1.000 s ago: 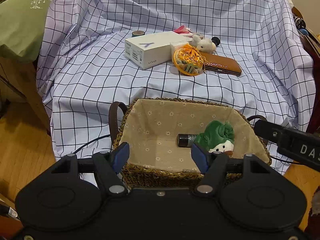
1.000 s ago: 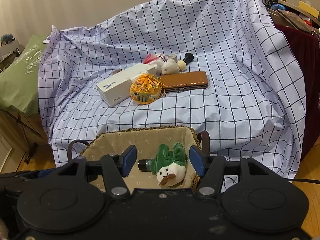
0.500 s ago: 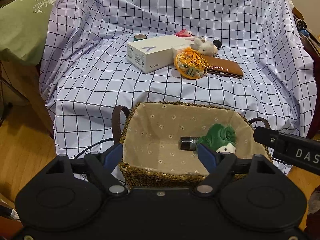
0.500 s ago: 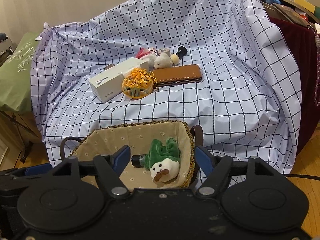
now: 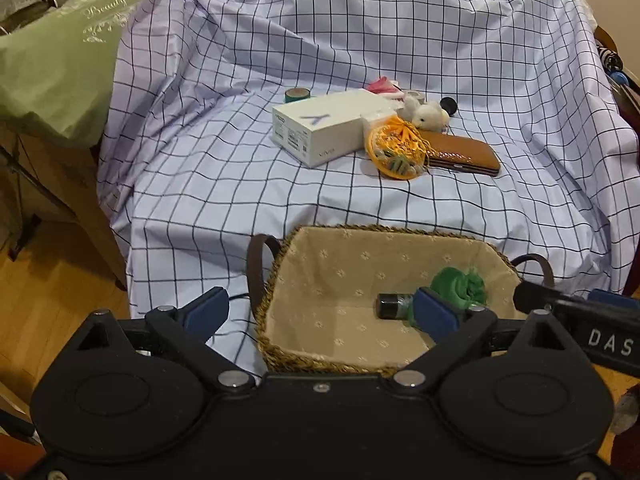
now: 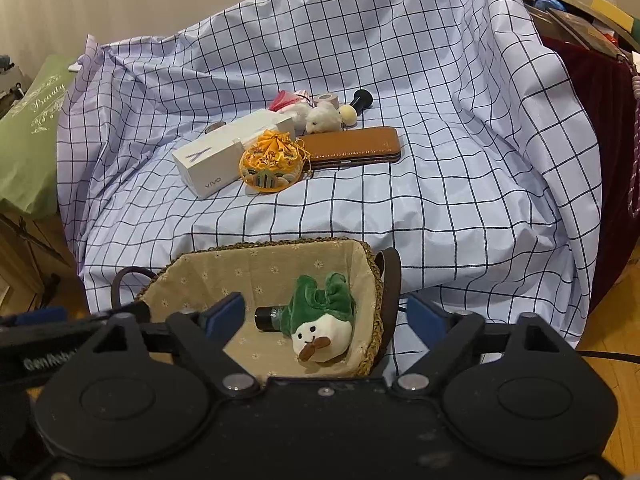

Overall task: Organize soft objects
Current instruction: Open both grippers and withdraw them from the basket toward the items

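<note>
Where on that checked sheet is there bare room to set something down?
The checked sheet is bare between the basket and the orange pouch, and right of the brown case. It is crowded around the white box.

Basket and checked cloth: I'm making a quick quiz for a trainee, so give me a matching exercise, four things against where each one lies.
Things:
1. green and white plush
2. brown wallet
3. white box
4. white fluffy toy

Places:
A. on the cloth, left of the orange pouch
B. inside the basket, beside a small dark bottle
C. behind the wallet, farther from the basket
D. on the cloth, right of the orange pouch

Pairs: 1-B, 2-D, 3-A, 4-C
</note>
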Tool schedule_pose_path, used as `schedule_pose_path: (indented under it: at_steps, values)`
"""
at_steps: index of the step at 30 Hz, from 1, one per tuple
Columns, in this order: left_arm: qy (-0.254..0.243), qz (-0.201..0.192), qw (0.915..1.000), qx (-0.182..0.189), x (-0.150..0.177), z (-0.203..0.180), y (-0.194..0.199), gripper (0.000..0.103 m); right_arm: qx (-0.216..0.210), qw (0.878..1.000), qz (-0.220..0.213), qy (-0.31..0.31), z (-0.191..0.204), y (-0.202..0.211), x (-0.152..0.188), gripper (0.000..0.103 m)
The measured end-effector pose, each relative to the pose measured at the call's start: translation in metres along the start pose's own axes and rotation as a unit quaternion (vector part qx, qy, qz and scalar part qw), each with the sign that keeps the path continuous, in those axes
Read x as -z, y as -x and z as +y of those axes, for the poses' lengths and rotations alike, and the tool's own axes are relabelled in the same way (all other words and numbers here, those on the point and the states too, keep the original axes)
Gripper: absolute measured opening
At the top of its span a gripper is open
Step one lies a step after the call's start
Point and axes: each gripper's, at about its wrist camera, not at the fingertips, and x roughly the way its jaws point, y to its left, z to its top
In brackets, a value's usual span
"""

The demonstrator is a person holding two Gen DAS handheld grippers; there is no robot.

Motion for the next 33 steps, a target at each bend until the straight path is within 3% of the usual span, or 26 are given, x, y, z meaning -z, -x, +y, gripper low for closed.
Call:
schedule_pose_path:
  at_steps: [14,33]
  values:
    - [-0.017,0.046,0.9988,0.006,-0.016,0.001,-0.022,0.096,0.014,0.999,0.031,0.017,-0.004,-0.021,-0.016,0.096]
    - [-0.032,0.028,0.9991,0.002,-0.091,0.019,-0.069,0.096,0.014,0.999,0.014,0.039,0.001,-0.071,-0.097,0.101]
